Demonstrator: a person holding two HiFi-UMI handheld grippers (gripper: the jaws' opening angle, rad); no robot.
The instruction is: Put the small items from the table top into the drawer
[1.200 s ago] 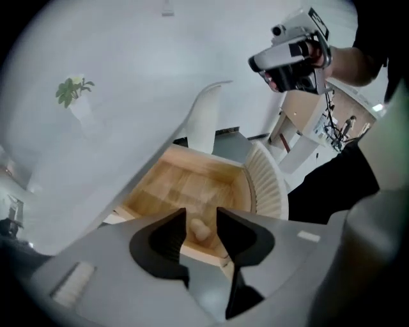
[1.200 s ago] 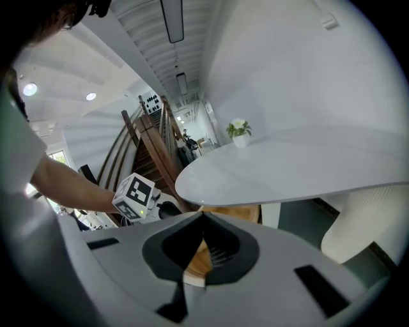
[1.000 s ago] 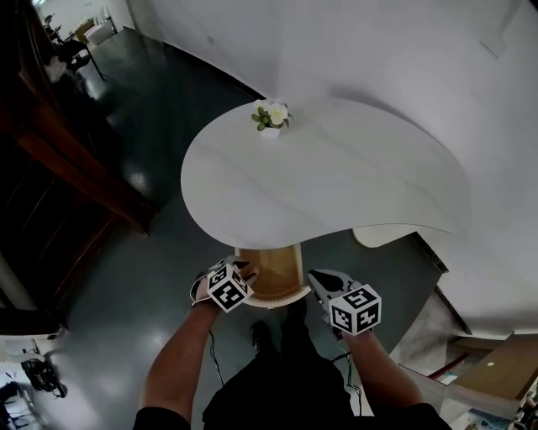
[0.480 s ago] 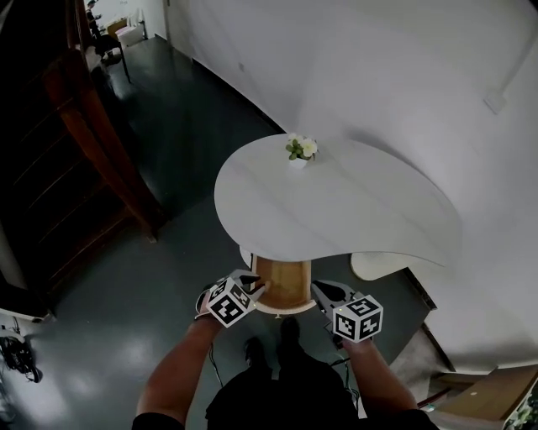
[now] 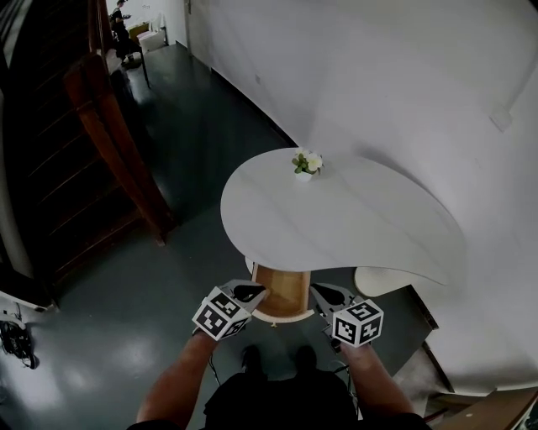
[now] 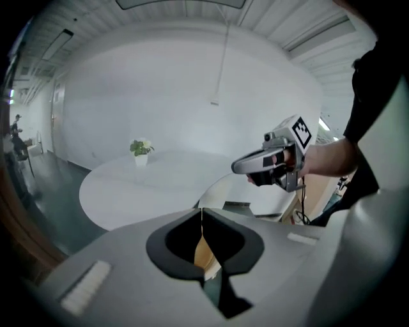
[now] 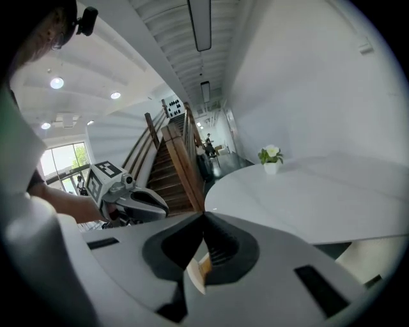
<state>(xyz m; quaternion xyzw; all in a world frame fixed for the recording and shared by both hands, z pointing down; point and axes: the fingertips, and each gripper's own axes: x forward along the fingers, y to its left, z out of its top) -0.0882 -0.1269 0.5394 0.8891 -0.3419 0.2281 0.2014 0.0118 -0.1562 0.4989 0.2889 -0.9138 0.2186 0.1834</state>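
The white table top [image 5: 353,227] carries only a small potted plant [image 5: 306,163], which also shows as the plant [image 6: 140,150] and the plant [image 7: 271,156] in the gripper views. Under the near edge a wooden drawer [image 5: 280,314] stands pulled out; I cannot make out anything inside it. My left gripper [image 5: 252,291] hangs at the drawer's left front corner, shut with nothing between its jaws [image 6: 202,209]. To the drawer's right, my right gripper [image 5: 318,291] is also shut and empty [image 7: 204,214]. Each gripper view shows the other gripper in mid-air.
A dark wooden staircase [image 5: 118,151] rises on the left over a dark glossy floor [image 5: 168,277]. A white wall [image 5: 403,76] runs behind the table. A lower white surface [image 5: 378,281] sits under the table's right side. A person [image 5: 123,17] stands far off.
The left gripper's jaws have closed and it has drawn back from the drawer's left edge. The head view has lifted, so the table sits farther away in it.
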